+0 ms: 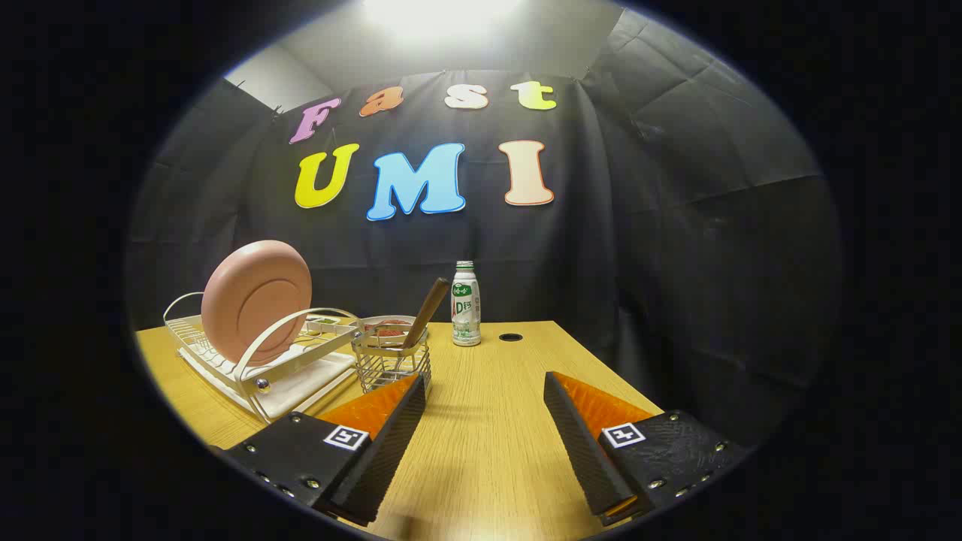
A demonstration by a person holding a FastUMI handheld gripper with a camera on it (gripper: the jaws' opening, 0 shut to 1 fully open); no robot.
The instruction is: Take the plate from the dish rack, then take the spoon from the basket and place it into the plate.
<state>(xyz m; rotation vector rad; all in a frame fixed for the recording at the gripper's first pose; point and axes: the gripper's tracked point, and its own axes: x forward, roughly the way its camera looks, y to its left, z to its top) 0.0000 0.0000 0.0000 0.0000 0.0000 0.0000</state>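
The small white plastic bottle with green print (pixel 466 304), beyond the gripper (pixel 483 378), bears a label too small to make out. The gripper's fingers, spread apart with nothing between them, each carry a square black-and-white coded marker (pixel 346 437).

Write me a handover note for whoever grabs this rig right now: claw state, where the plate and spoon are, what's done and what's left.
Claw: open, empty, fingers spread above the bare table.
Plate: standing on edge in the rack, ahead of the fingers and to their left.
Spoon: handle leaning out of the wire basket, which sits beside the rack, just beyond the left finger.
Bottle: upright behind the basket; not part of the job.
Done: nothing yet.
Left: lift the plate out of the rack and set it on the table, then pull the spoon from the basket and lay it in the plate.
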